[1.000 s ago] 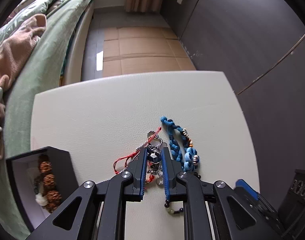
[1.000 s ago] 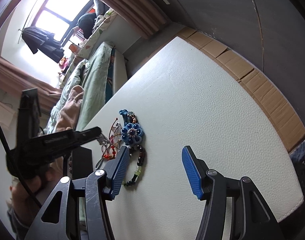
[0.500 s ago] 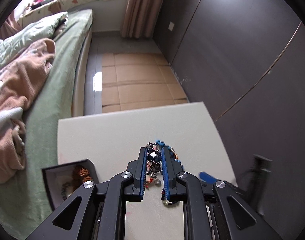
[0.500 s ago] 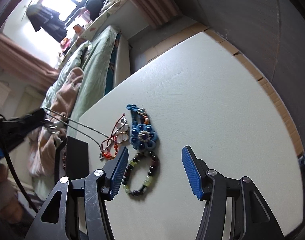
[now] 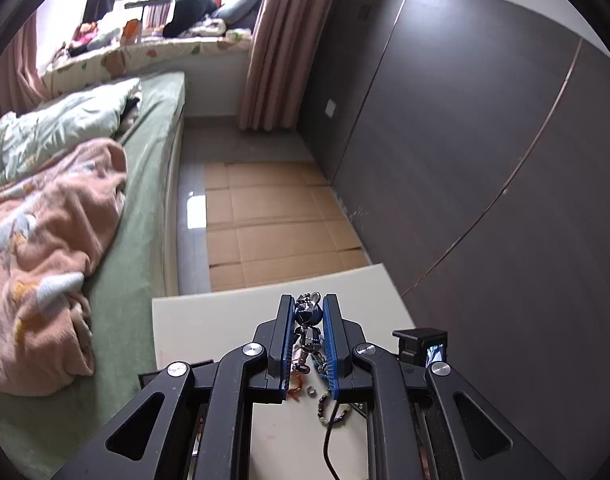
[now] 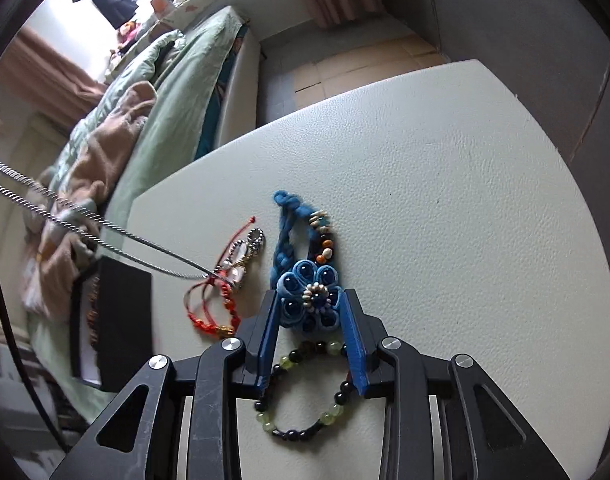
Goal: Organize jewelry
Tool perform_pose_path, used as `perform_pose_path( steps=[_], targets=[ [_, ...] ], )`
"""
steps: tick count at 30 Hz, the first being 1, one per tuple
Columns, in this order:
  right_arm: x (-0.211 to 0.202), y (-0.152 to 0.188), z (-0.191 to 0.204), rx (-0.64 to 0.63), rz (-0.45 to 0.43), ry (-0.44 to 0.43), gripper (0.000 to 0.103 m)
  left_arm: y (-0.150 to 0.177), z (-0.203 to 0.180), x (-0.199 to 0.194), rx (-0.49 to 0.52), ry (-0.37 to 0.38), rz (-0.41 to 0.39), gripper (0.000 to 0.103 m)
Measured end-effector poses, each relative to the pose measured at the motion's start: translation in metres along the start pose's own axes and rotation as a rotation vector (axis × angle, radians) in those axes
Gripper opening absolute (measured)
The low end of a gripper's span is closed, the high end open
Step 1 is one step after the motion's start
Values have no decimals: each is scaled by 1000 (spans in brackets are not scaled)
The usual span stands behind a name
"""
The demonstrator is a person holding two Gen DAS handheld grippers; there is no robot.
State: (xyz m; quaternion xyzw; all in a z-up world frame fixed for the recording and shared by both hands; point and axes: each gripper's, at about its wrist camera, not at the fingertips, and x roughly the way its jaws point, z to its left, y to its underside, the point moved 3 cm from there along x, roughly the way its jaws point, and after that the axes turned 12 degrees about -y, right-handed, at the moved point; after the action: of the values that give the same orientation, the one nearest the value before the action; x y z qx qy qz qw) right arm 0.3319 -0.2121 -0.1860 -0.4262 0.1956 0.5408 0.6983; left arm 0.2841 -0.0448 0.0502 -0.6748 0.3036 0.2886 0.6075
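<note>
Firstly, left wrist view: the left tongs (image 5: 309, 330) are pinched on a small metallic bear pendant (image 5: 308, 322), which sits between the two blue pads, above the white desk (image 5: 209, 320). Below the pendant, a red cord bracelet (image 5: 293, 387) and a beaded bracelet (image 5: 329, 408) lie on the desk, partly hidden by the tongs. A bed (image 5: 145, 184) with a pink blanket (image 5: 45, 248) stands to the left of the desk.

Right wrist view: the right tongs (image 6: 311, 330) are spread, with one blue pad on each side of a blue fabric flower bracelet (image 6: 309, 292) lying on the desk (image 6: 465, 200); whether the pads touch it cannot be told. The green and dark beaded bracelet (image 6: 305, 392) lies just nearer the camera than the flower bracelet, touching it. The red cord bracelet (image 6: 211, 312) and a silver bead bracelet (image 6: 245, 252) lie to the left of the flower bracelet. A silver chain (image 6: 105, 236) stretches taut from the red bracelet toward the upper left frame edge. An open black jewelry box (image 6: 117, 320) stands at the left desk edge.
</note>
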Motion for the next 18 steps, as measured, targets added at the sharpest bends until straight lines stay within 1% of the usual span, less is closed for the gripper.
perform_pose_path(
  steps=[1, 2, 3, 10, 12, 14, 15, 16, 17, 18],
  targets=[
    [-5, 0, 3, -7, -7, -15, 9, -2, -1, -6, 3, 3, -11, 15],
    [-11, 0, 6, -17, -17, -15, 7, -5, -2, -13, 7, 6, -26, 15],
    [-16, 0, 9, -27, -27, -18, 2, -8, -3, -18, 9, 8, -36, 15],
    [-48, -1, 30, -77, -87, -49, 2, -27, -7, -49, 13, 25, -101, 15],
    [-47, -4, 33, -90, -81, -24, 2, -30, -5, -55, 11, 26, -111, 15],
    [-35, -9, 30, -67, -44, -4, 4, -34, -4, -62, 9, 24, -125, 15],
    [-28, -11, 28, -57, -13, -3, 18, -37, -3, -67, 7, 22, -134, 15],
    [-21, -12, 27, -55, 10, 13, 49, -38, -2, -70, 7, 20, -141, 15],
    [-16, -12, 27, -68, 6, 30, 60, -39, 0, -74, 6, 17, -150, 15],
    [-14, -13, 28, -90, -2, 46, 64, -41, 2, -77, 6, 13, -156, 15]
  ],
)
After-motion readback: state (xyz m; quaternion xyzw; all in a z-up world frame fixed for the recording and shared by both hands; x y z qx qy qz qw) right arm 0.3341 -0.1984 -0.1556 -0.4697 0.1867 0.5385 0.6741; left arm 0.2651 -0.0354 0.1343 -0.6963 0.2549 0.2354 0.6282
